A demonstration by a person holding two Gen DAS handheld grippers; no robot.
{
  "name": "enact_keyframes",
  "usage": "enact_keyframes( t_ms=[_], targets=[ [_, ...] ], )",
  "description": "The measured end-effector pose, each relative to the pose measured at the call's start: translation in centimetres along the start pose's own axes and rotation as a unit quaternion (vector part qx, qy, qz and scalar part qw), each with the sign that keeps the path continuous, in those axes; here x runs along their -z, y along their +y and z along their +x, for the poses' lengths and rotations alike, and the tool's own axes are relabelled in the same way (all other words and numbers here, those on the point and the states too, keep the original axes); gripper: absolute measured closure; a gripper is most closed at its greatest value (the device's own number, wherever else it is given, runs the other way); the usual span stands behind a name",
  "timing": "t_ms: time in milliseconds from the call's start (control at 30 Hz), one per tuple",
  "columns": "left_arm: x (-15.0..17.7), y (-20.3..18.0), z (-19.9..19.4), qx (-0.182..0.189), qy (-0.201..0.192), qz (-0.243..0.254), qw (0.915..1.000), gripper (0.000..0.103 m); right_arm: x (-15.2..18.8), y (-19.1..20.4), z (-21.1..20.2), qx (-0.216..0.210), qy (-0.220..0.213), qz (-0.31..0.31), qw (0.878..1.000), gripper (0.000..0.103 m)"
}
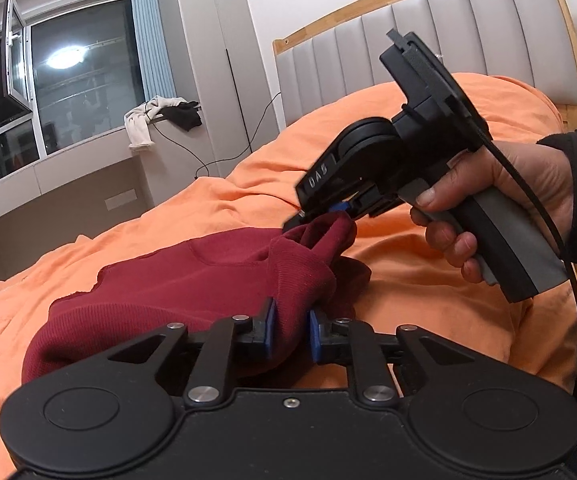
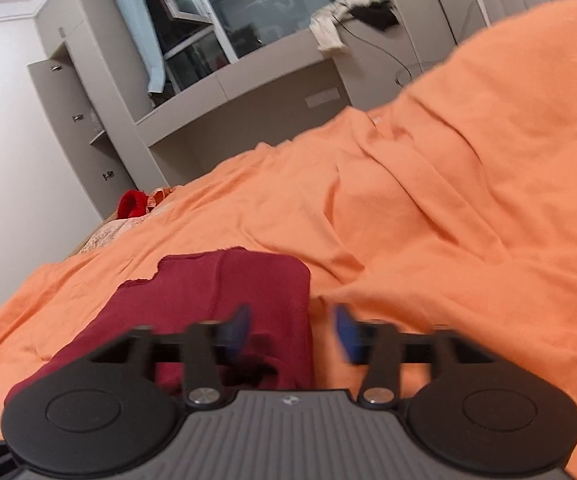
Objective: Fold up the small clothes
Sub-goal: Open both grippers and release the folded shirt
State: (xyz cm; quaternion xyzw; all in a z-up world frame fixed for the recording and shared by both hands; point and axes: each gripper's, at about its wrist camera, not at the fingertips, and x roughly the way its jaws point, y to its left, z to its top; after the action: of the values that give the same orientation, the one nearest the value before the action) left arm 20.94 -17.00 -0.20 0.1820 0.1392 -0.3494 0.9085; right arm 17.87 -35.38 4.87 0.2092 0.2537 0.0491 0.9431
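A dark red garment (image 1: pixel 176 280) lies on the orange bedspread (image 1: pixel 408 264). My left gripper (image 1: pixel 291 330) is shut on a ribbed fold of the garment at its near edge. In the left wrist view my right gripper (image 1: pixel 312 220) touches a raised bunch of the same garment, a little farther away and to the right. In the right wrist view the right gripper (image 2: pixel 294 330) has its blue pads (image 2: pixel 346 336) apart, and the garment (image 2: pixel 224 296) lies under its left finger and between the pads. That view is blurred by motion.
The padded grey headboard (image 1: pixel 428 40) stands behind the bed at the right. A window ledge with white and black clothes (image 1: pixel 156 118) is at the back. A bright red item (image 2: pixel 132 204) lies at the bed's far left edge.
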Motion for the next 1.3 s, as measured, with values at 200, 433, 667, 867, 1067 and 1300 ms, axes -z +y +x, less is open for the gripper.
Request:
enact_keyframes(
  t_ms=[200, 433, 667, 867, 1067, 1300],
  targets=[
    [-0.3, 0.9, 0.1, 0.012, 0.004, -0.025, 0.9996, 0.084, 0.3, 1.9, -0.8, -0.007, -0.003, -0.057, 0.998, 0.025],
    [-0.9, 2.2, 0.2, 0.03, 0.003, -0.053, 0.9982, 0.078, 1.7, 1.7, 0.8, 0.001, 0.058, -0.084, 0.995, 0.012],
    [-2.3, 4.5, -1.8, 0.066, -0.04, -0.124, 0.9892, 0.035, 2.4, 0.6, 0.2, 0.012, 0.063, -0.081, 0.995, 0.0],
    [-3.3, 7.8, -3.2, 0.0, -0.072, -0.175, 0.982, 0.015, 2.4, 0.3, 0.3, 0.01, 0.066, -0.073, 0.995, 0.0],
    [-1.9, 12.8, -2.3, -0.085, -0.043, -0.261, 0.9608, 0.002, 2.4, 0.3, 0.3, 0.011, 0.066, -0.071, 0.995, 0.0],
    [0.1, 14.9, -0.2, -0.116, 0.033, -0.298, 0.9469, 0.001, 2.4, 0.2, 0.4, 0.011, 0.067, -0.065, 0.996, 0.0]
  ],
)
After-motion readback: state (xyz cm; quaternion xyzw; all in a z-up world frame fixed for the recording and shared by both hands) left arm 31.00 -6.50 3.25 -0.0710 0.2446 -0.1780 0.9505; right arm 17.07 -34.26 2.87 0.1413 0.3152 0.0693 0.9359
